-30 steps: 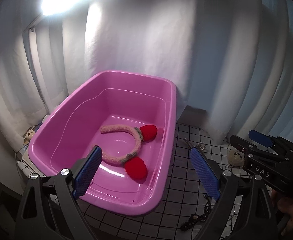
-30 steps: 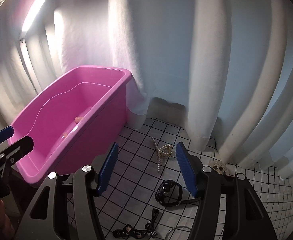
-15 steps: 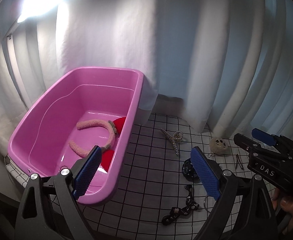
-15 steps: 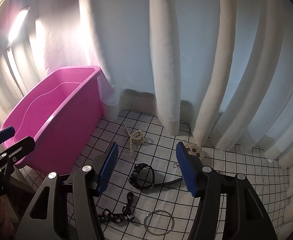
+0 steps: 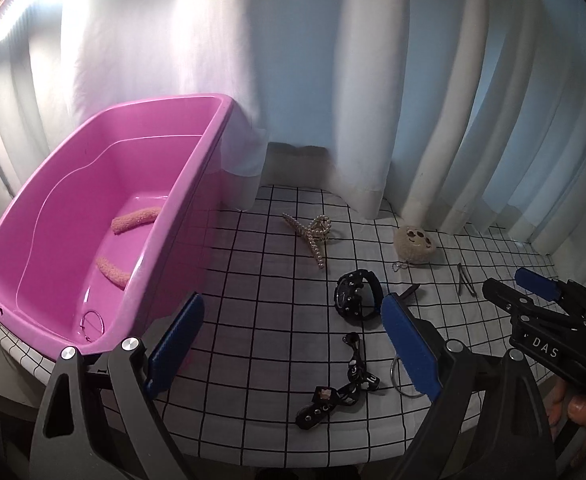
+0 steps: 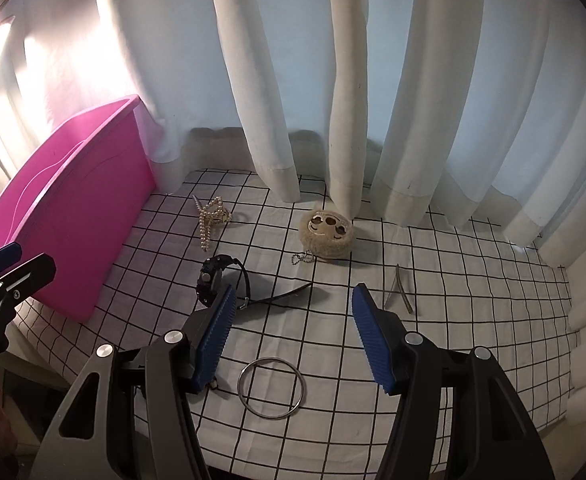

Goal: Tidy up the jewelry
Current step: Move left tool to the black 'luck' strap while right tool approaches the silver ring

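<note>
both tools are empty. the right gripper (image 6: pixel 291 334) has its jaws standing well apart with nothing between them, above the checked cloth (image 6: pixel 473 280) and just over a thin metal ring (image 6: pixel 271 387). the left gripper (image 5: pixel 291 344) is likewise wide open and holds nothing; it hangs over the near edge of the cloth, beside the pink tub (image 5: pixel 25 236).

the jewelry is split. in the tub lie a fuzzy pink headband (image 5: pixel 135 220), only partly visible behind the tub's wall, and a thin ring (image 5: pixel 92 323) on its floor. out on the cloth lie a pearl hair clip (image 6: pixel 209 220), a black watch (image 6: pixel 213 276) with its strap trailing to the side, a round plush charm (image 6: pixel 327 236) on a small ball chain, a pair of thin hair pins (image 6: pixel 399 290), a black strap with letters (image 5: pixel 343 386) and the metal ring.

the risks, as i judge them: the ring lies flat on soft cloth, so the pads could close over it and slide off, or pinch a fold of cloth and drag the whole sheet, shifting everything on it. the watch sits very close to the right gripper's left pad, so a careless descent could knock it or snag its strap. the hair pins are thin and flat and may slip out of a grip. the two tools are near each other and could collide if both go for the middle pieces.
</note>
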A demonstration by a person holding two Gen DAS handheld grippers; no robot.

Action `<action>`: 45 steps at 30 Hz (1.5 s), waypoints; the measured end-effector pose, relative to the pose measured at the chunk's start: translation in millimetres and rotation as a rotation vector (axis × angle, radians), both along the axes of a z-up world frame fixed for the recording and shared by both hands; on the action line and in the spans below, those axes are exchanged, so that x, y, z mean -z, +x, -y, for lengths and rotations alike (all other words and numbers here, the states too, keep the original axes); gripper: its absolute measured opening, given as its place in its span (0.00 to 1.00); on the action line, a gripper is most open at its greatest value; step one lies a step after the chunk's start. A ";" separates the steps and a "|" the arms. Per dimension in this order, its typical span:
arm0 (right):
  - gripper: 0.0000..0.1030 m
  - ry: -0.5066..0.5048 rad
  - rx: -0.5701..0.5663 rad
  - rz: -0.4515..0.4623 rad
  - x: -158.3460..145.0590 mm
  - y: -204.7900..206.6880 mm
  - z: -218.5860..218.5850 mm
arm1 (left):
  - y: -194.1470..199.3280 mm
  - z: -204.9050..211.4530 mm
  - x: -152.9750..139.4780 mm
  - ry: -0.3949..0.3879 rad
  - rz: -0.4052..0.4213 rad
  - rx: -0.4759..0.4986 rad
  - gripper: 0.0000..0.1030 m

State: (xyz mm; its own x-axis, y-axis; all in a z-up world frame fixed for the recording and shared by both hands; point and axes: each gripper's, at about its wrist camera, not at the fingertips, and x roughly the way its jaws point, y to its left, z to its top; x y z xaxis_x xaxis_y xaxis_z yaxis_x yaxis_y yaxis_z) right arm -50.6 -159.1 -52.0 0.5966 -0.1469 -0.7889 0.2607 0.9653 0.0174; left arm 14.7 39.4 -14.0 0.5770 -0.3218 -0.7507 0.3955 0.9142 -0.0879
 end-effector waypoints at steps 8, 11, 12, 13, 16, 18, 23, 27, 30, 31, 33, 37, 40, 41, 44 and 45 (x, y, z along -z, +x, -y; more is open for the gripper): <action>0.56 0.045 0.045 -0.063 35.3 -18.8 8.4 | -8.7 11.9 30.0 0.041 -0.052 0.045 0.86; 0.56 0.059 0.065 -0.084 49.9 -25.2 12.0 | -11.4 16.8 41.0 0.059 -0.061 0.067 0.86; 0.56 0.062 0.070 -0.092 54.4 -26.9 13.2 | -12.4 18.2 45.1 0.062 -0.065 0.074 0.86; 0.56 0.067 0.073 -0.100 59.6 -29.0 14.2 | -13.2 19.2 49.5 0.064 -0.070 0.081 0.86; 0.58 0.079 0.079 -0.119 73.4 -32.9 14.5 | -15.6 23.0 63.6 0.075 -0.086 0.095 0.86; 0.61 0.076 0.077 -0.124 80.3 -34.8 13.2 | -16.6 25.4 72.1 0.084 -0.093 0.100 0.86; 0.70 0.071 0.058 -0.121 94.0 -35.6 7.5 | -17.9 30.3 90.6 0.101 -0.111 0.113 0.86; 0.77 0.073 0.022 -0.130 105.1 -33.9 4.5 | -20.2 32.7 101.2 0.112 -0.109 0.123 0.86; 0.77 0.077 -0.003 -0.154 115.2 -31.2 1.4 | -20.9 32.7 108.9 0.121 -0.114 0.130 0.86; 0.77 0.078 -0.004 -0.158 117.6 -30.2 0.6 | -20.9 32.9 111.6 0.124 -0.117 0.132 0.86; 0.77 0.084 -0.010 -0.161 122.3 -29.3 -0.9 | -21.2 33.5 116.3 0.130 -0.121 0.137 0.86; 0.77 0.081 -0.031 -0.171 129.9 -28.5 -5.4 | -21.6 35.3 124.4 0.138 -0.129 0.146 0.86; 0.77 0.081 -0.046 -0.166 132.7 -29.1 -7.9 | -21.9 36.4 128.5 0.140 -0.130 0.155 0.86; 0.77 0.082 -0.053 -0.165 133.7 -29.2 -8.9 | -22.3 36.9 129.7 0.143 -0.130 0.156 0.86; 0.77 0.064 -0.064 -0.171 137.2 -28.0 -12.3 | -22.6 37.3 132.9 0.144 -0.130 0.163 0.86; 0.77 0.057 -0.067 -0.176 138.7 -26.9 -13.2 | -22.6 37.6 134.0 0.145 -0.131 0.165 0.86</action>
State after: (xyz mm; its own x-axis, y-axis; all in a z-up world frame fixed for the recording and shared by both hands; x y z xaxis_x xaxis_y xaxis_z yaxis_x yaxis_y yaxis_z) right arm -77.5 -145.9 -190.6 0.4554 -0.0636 -0.8880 0.1997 0.9793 0.0323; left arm -7.9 1.8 -148.0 0.4202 -0.2870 -0.8609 0.5339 0.8453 -0.0212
